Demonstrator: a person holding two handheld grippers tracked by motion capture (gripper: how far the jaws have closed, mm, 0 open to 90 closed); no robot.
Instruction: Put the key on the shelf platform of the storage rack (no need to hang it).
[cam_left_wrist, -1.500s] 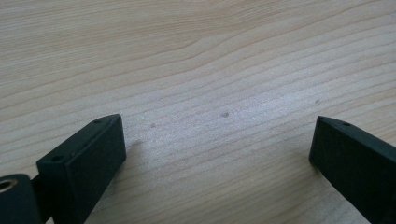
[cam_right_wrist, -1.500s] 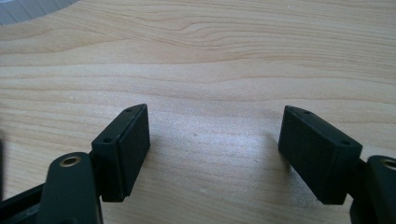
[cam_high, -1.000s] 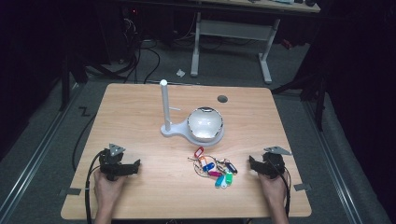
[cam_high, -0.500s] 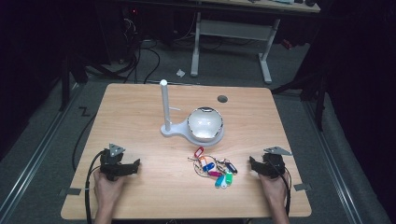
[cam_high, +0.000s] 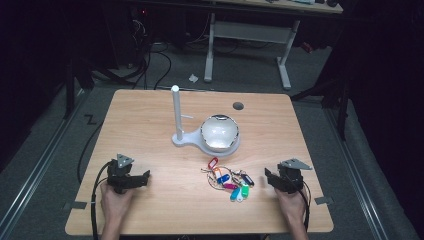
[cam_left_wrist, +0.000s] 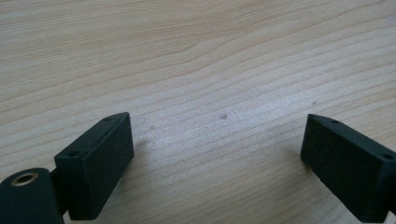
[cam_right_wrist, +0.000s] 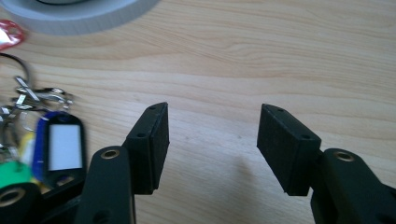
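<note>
Keys on rings with coloured plastic tags (cam_high: 229, 179) are shown lying in a loose heap on the table (cam_high: 150, 125), near its front edge, just in front of the white stand with its bowl (cam_high: 219, 133) and upright post (cam_high: 176, 112), and between the two grippers, nearer the right one. The right gripper (cam_high: 272, 177) is seen resting on the table just beside the heap; its jaws, which have just been closing, stand partly apart with only bare wood between them, the blue tag (cam_right_wrist: 63, 147) and green tag (cam_right_wrist: 11, 179) lying off to one side in the right gripper view. The left gripper (cam_high: 142, 178) is held well apart from the bunch, its jaws spread wide over bare table (cam_left_wrist: 210, 84). The bunch is judged to be light but floppy: the tags are probably stiff and smooth, the wire rings (cam_right_wrist: 32, 95) thin and hard, and the whole is likely to dangle, swing and shift once lifted. A hold is best taken across the flat of one tag or at a ring where several loops gather; a pinch on a single thin wire may slip.
</note>
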